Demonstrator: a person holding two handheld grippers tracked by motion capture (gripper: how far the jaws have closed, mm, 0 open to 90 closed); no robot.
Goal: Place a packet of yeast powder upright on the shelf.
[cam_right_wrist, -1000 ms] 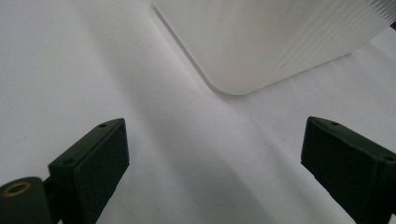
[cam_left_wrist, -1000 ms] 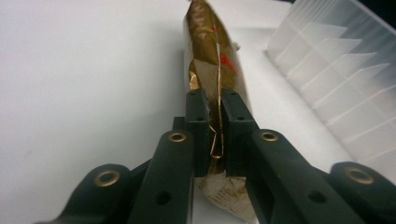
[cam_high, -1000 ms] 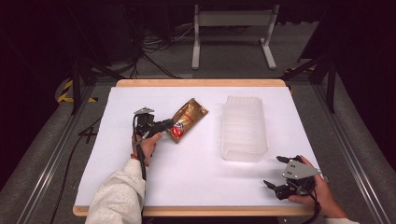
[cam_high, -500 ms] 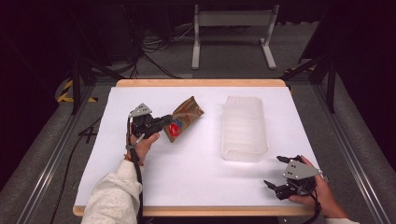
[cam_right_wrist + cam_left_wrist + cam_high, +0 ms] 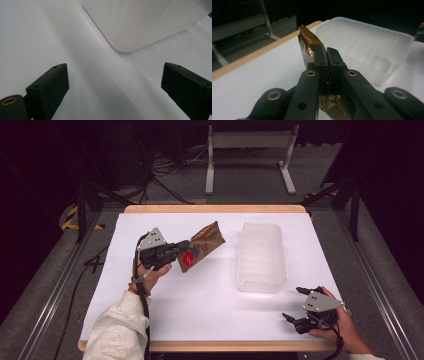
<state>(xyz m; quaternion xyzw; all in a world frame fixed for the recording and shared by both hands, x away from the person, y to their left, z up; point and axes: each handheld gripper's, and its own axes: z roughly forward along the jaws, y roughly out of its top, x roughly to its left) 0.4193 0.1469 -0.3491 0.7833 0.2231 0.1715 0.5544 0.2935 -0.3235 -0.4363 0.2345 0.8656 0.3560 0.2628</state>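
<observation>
A brown foil snack packet (image 5: 201, 246) with a red mark hangs above the white table (image 5: 210, 295), tilted up to the right. My left gripper (image 5: 181, 251) is shut on its lower end; in the left gripper view the two black jaws (image 5: 327, 67) pinch the gold-brown packet (image 5: 308, 42) between them. A clear ribbed plastic tray (image 5: 261, 257) lies right of the packet, and in the left gripper view the tray (image 5: 367, 47) lies beyond the jaws. My right gripper (image 5: 295, 306) rests open near the table's front right corner, its jaws (image 5: 113, 90) wide apart over bare table, facing the tray's corner (image 5: 130, 30).
The table has a wooden rim (image 5: 215, 209) at the far edge. Behind it, a white metal stand (image 5: 250, 160) and cables (image 5: 165, 167) lie on the dark floor. Rails (image 5: 50, 295) run along both sides of the table.
My left gripper has risen and shifted slightly toward me, lifting the snack packet off the table. The right gripper has stayed in place.
</observation>
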